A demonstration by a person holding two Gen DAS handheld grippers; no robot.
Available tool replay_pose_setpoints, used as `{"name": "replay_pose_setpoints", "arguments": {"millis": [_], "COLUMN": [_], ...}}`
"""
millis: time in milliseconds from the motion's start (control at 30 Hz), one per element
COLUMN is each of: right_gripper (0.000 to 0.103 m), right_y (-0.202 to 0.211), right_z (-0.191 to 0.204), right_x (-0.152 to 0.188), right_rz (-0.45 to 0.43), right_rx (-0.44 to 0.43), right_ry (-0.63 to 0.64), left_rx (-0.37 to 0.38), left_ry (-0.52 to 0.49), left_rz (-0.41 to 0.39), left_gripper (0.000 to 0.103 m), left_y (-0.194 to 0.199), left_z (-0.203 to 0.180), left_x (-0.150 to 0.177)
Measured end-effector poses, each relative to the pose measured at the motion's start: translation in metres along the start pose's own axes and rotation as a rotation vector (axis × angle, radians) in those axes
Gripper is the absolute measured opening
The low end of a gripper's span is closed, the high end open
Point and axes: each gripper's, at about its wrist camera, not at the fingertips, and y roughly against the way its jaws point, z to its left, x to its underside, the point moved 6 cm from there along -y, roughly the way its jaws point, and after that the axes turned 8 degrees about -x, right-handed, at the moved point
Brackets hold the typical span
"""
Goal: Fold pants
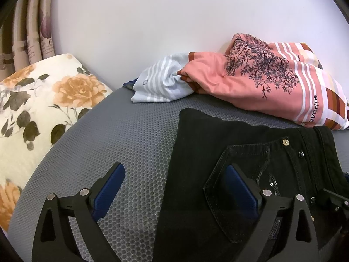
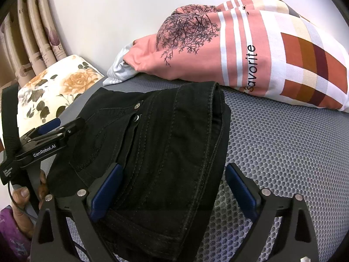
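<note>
Black jeans (image 1: 202, 139) lie folded in a compact stack on the grey mesh mattress (image 1: 130, 135), back pocket and rivets facing up. My left gripper (image 1: 174, 174) is open and straddles the stack's left edge: the left pad hangs over bare mattress, the right pad over the pocket. In the right wrist view the jeans (image 2: 174, 126) show their folded waistband on top. My right gripper (image 2: 174, 174) is open across the stack's right edge, with one pad above the denim and the other above the mattress (image 2: 283, 152). Neither gripper pinches cloth. The left gripper (image 2: 63, 126) also shows at the stack's far side.
A pink striped quilt with a tree print (image 1: 261, 76) (image 2: 229, 50) is bunched against the white wall behind the jeans. A floral pillow (image 1: 43, 100) (image 2: 59, 83) and curtains (image 1: 32, 32) stand to the left. A person's hand (image 2: 21, 196) holds the left gripper's handle.
</note>
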Motion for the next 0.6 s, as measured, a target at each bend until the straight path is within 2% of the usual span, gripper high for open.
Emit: {"name": "replay_pose_setpoints", "arguments": {"millis": [600], "right_gripper": [0.098], "right_y": [-0.0001], "right_z": [0.0003], "right_x": [0.0002], "right_rz": [0.005], "right_rx": [0.001], "right_ry": [0.007], "left_rx": [0.0], "left_ry": [-0.001], "left_rz": [-0.003], "left_gripper": [0.095], "left_y": [0.0005], "left_z": [0.0001], "left_x": [-0.0008]}}
